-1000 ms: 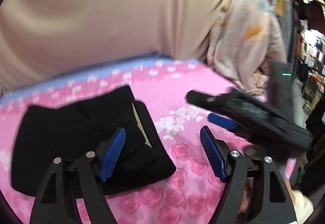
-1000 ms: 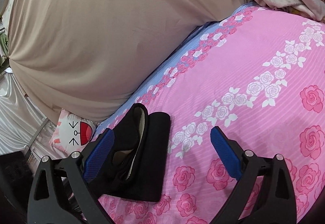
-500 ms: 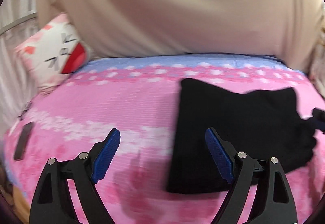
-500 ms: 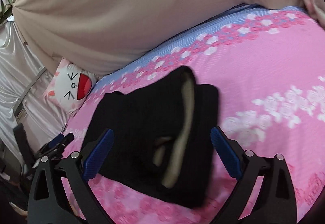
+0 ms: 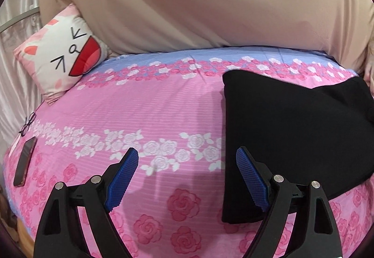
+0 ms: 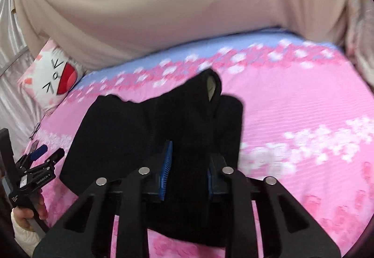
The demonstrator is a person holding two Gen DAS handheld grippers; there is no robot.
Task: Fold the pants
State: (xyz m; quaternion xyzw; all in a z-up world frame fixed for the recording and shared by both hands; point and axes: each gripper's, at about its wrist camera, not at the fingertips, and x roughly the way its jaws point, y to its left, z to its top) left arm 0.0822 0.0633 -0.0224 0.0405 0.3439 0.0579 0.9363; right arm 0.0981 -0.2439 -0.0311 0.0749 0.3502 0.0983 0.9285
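Left wrist view: the left gripper [image 5: 187, 176] hangs wide open over bare pink rose-print bedspread [image 5: 145, 113], and the folded black pants [image 5: 292, 131] lie just right of it, toward the bed's far right corner. Right gripper [image 6: 187, 171] is clamped on the pants' near edge. Cat-face pillow [image 5: 67, 52] sits at the far left corner, phone [image 5: 24, 168] and glasses [image 5: 28, 123] along the left edge. Beige fabric [image 5: 187, 1] backs the bed.
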